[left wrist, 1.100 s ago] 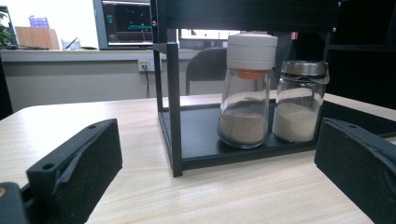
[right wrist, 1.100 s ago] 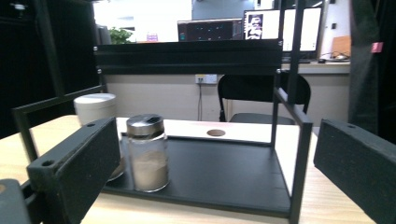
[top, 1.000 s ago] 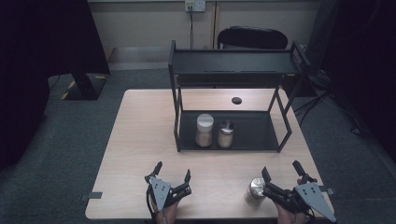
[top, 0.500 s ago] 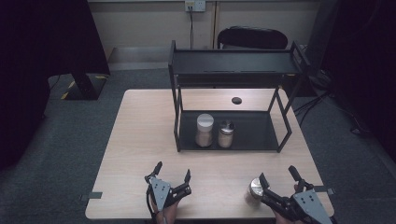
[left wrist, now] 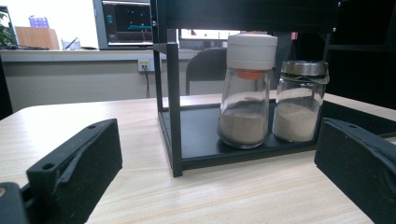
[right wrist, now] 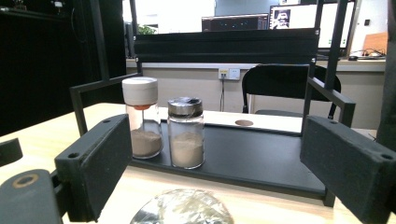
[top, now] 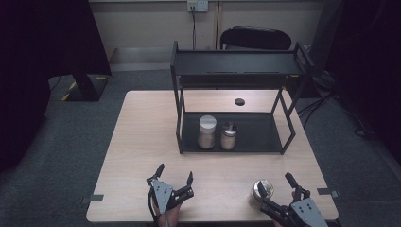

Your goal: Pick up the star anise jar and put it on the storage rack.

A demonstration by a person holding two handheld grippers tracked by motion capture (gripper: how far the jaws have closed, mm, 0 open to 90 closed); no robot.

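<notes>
A black two-tier rack (top: 236,68) stands at the table's middle back. On its lower shelf a white-lidded jar (top: 207,131) (left wrist: 246,91) of brown powder stands left of a shorter metal-lidded jar (top: 229,136) (left wrist: 299,102). A third jar with a shiny lid (top: 263,190) (right wrist: 182,209) stands on the table near the front right. My right gripper (top: 274,182) is open, its jaws on either side of that jar and just behind it, not touching it. My left gripper (top: 175,171) is open near the front edge, with nothing between its jaws, pointing at the rack.
A small dark disc (top: 239,101) lies on the light wooden table (top: 142,142) behind the rack's lower shelf. A black chair (top: 255,38) stands beyond the table. The rack's right half of the lower shelf (top: 257,135) is bare.
My right gripper has drawn back toward the near edge and slightly left, bringing the shiny-lidded jar more between its jaws. The left gripper and all jars have stayed put.
</notes>
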